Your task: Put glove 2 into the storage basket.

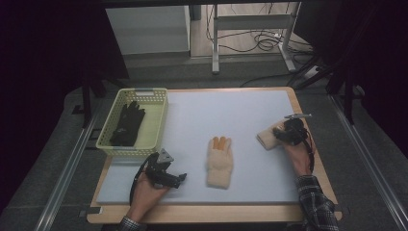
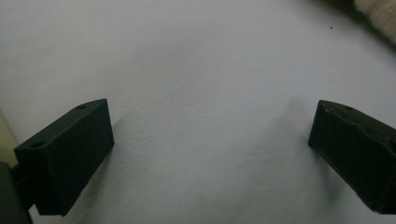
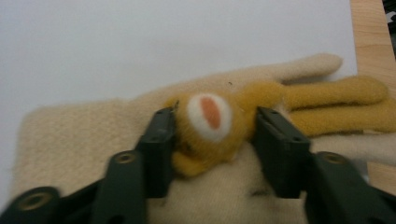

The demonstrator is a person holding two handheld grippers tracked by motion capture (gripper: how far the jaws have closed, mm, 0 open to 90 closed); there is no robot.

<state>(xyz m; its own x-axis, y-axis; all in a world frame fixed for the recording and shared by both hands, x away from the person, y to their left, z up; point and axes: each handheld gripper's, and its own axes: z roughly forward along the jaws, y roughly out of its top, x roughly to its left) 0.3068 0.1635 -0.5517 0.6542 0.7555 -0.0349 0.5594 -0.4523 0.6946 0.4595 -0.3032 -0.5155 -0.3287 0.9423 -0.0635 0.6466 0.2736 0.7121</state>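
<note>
A beige knitted glove (image 3: pixel 70 140) with yellow-orange fingers lies at the right edge of the white mat (image 1: pixel 231 120). My right gripper (image 3: pixel 212 116) is on it, its jaws pinching a yellow-orange bump with a white and orange spot. From above, the right gripper (image 1: pixel 288 132) covers part of that glove (image 1: pixel 266 138). A second beige glove (image 1: pixel 220 161) lies flat mid-mat, orange fingertips pointing away. My left gripper (image 1: pixel 179 178) rests low at the mat's front left. In its own view the left gripper (image 2: pixel 210 112) is open over bare mat, with an edge of the middle glove (image 2: pixel 380 14) at top right.
A yellow plastic basket (image 1: pixel 132 91) stands at the table's back left with a black glove (image 1: pixel 127 124) inside. The wooden table edge (image 1: pixel 317 159) runs close to the right gripper. Beyond the table stand desk legs and cables on the floor.
</note>
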